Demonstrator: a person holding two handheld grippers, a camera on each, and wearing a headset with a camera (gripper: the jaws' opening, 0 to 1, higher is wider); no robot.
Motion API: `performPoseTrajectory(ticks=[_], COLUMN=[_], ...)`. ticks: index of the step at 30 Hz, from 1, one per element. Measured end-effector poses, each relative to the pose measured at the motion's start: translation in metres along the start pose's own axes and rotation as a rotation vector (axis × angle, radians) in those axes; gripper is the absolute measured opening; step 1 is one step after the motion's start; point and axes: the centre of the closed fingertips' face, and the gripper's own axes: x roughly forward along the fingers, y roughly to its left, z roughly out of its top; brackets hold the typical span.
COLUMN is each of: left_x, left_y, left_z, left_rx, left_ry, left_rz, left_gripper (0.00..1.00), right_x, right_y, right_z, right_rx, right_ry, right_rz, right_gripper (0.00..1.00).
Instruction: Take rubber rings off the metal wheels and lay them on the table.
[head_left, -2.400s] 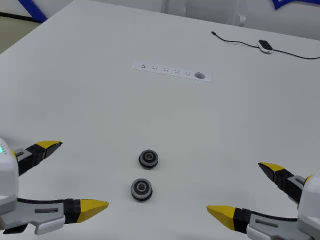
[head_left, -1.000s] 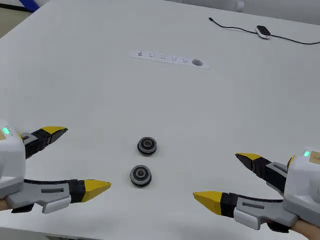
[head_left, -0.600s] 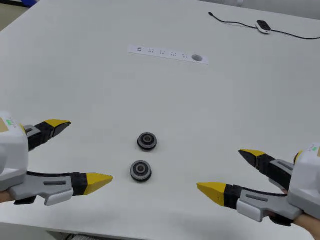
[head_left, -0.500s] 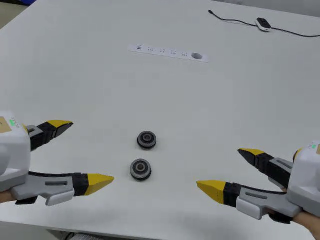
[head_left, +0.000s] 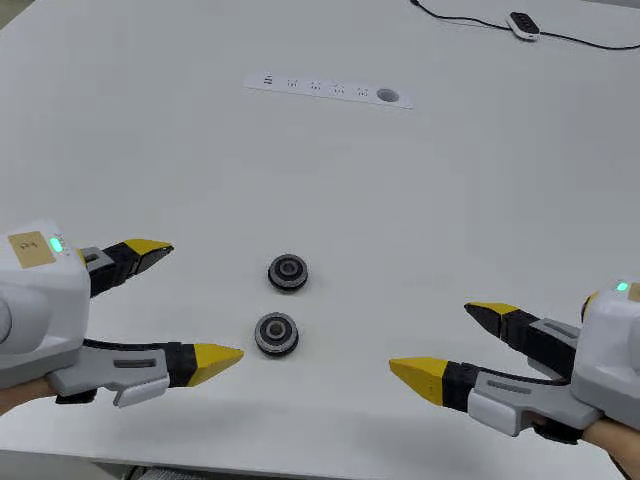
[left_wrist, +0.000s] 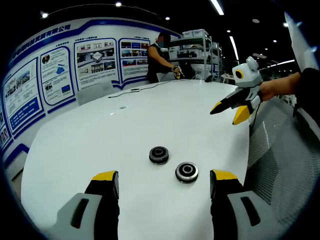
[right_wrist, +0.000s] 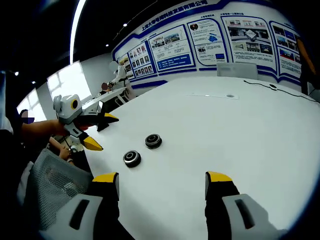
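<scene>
- Right now the left gripper (head_left: 205, 300) hovers over the table (head_left: 420, 210) near its front edge, jaws spread wide and holding nothing.
- The right gripper (head_left: 430, 337) hangs on the opposite side at about the same height, jaws also wide apart and empty.
- Two metal wheels lie flat between the grippers, close together but apart from each other.
- The near wheel (head_left: 276, 334) sits just beside the left gripper's lower yellow tip, without touching it.
- The far wheel (head_left: 288, 272) lies a little further in from the front edge.
- Both wheels show a dark outer band around a lighter hub, so the rubber rings look to be on.
- A wide stretch of bare white surface separates the wheels from the right gripper.
- Bare tabletop also runs from the wheels back to a white power strip (head_left: 325, 90), well apart from them.
- A dark cable with a small switch (head_left: 523, 24) lies at the far right.
- The table's front edge runs close under both grippers, and in the left gripper view a mesh chair back (left_wrist: 280, 150) stands just past it.
</scene>
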Motion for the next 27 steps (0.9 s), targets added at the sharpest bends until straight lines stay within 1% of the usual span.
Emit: performPoseTrajectory(ticks=[3,5,9,12,13,16,22,25,27], left_x=[0.008,0.012,0.021,0.027,0.028,0.031,0.036,0.040,0.043], left_y=[-0.005,-0.008,-0.015,-0.022,-0.024,-0.028,-0.029,-0.028,-0.027], left_z=[0.002,0.003,0.000,-0.004,-0.004,-0.005,-0.005,-0.005,-0.007], left_rx=[0.015,0.025,0.041,0.046,0.055,0.055,0.073,0.080,0.093], left_ry=[0.002,0.003,0.020,0.036,0.036,0.039,0.044,0.046,0.059], left_rz=[-0.018,-0.028,-0.049,-0.074,-0.083,-0.099,-0.106,-0.108,-0.105], left_gripper=[0.73,0.71,0.65,0.59,0.57,0.52,0.38,0.35,0.34], right_x=[0.004,0.006,0.009,0.009,0.010,0.010,0.012,0.013,0.013], right_y=[0.001,0.002,0.004,0.006,0.007,0.007,0.009,0.009,0.009], right_z=[0.001,0.000,-0.004,-0.005,-0.006,-0.006,-0.005,-0.006,-0.006], right_rx=[0.029,0.034,0.040,0.053,0.057,0.065,0.079,0.079,0.079], right_ry=[-0.007,-0.008,0.005,0.004,0.002,0.002,-0.005,-0.001,0.001], right_rz=[0.013,0.018,0.033,0.041,0.044,0.046,0.053,0.056,0.058], right_gripper=[0.69,0.69,0.68,0.68,0.67,0.67,0.65,0.65,0.65])
